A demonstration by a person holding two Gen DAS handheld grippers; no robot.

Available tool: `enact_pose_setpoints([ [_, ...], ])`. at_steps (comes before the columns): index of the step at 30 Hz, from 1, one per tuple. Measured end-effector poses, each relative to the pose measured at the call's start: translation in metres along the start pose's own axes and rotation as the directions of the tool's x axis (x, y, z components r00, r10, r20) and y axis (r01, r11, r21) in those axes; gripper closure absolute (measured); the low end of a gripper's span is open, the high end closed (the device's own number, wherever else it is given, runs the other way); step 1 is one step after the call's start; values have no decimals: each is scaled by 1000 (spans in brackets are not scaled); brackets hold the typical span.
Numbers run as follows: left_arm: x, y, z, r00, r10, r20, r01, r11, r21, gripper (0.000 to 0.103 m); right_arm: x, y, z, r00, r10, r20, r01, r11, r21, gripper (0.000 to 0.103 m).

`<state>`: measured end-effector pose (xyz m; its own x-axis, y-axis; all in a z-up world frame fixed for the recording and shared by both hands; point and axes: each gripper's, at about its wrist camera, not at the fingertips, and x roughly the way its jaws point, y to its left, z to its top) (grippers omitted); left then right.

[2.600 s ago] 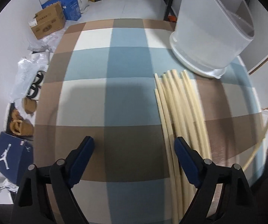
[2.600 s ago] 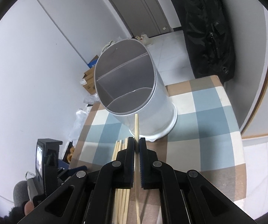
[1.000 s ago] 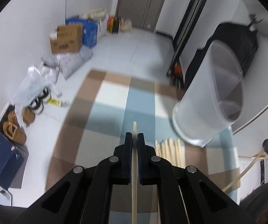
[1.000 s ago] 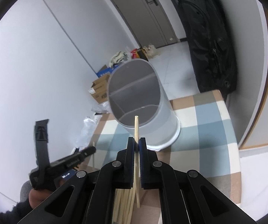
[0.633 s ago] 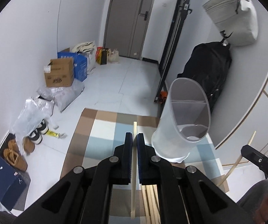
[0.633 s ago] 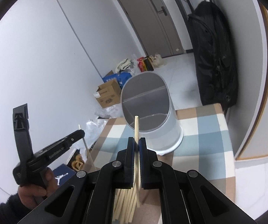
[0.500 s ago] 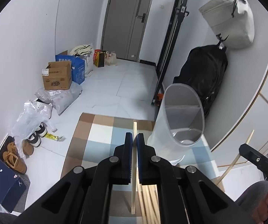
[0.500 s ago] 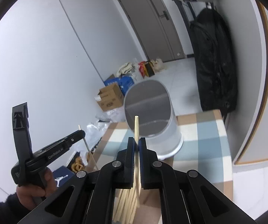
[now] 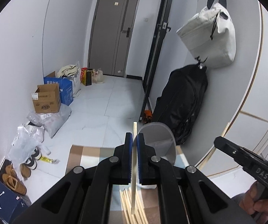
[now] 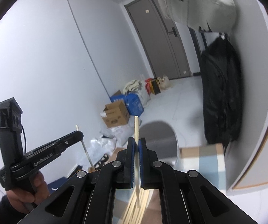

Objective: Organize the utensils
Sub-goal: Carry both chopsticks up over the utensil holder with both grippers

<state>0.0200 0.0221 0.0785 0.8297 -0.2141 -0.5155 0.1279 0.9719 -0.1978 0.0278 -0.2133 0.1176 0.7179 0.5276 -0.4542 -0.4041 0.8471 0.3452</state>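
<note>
two grippers (image 9: 134, 141) (image 10: 136, 145) each clamp a chopstick (image 9: 133, 169) (image 10: 137, 160).

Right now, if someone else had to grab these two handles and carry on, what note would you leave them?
Left gripper: jaws shut on one chopstick.
Right gripper: jaws shut on another chopstick.
Both are raised above the checked table.
The grey holder stands ahead; I can't see any chopsticks in it.
More chopsticks lie loose below.
Left: drop both in, then the rest.

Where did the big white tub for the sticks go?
The white tub stands on the checked cloth just behind the left gripper in the left wrist view, right of its held chopstick and in front of the black bag.
</note>
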Motion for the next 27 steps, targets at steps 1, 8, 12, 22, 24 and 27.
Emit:
enact_pose_setpoints([
  [1, -1, -2, 6, 1000, -8, 6, 8, 1000, -3, 102, 1, 0, 6, 1000, 2, 7, -2, 1000, -5, 99],
  [8, 0, -16, 46, 998, -42, 53, 41, 999, 17, 102, 10, -4, 49, 998, 17, 52, -16, 1000, -23, 99],
  [12, 9, -24, 64, 996, -49, 72, 46, 998, 35, 102, 19, -5, 73, 997, 20, 79, -18, 999, -34, 99],
  [22, 61, -24, 80, 993, -69, 95, 67, 997, 24, 102, 49, -18, 100, 994, -12, 106, 18, 998, -55, 99],
  [24, 72, -20, 78, 993, -76, 90, 76, 997, 8, 102, 55, -25, 101, 994, -19, 109, 24, 999, -48, 99],
  [27, 85, -19, 75, 993, -82, 80, 82, 997, 3, 102, 65, -32, 99, 994, -34, 106, 39, 998, -49, 99],
])
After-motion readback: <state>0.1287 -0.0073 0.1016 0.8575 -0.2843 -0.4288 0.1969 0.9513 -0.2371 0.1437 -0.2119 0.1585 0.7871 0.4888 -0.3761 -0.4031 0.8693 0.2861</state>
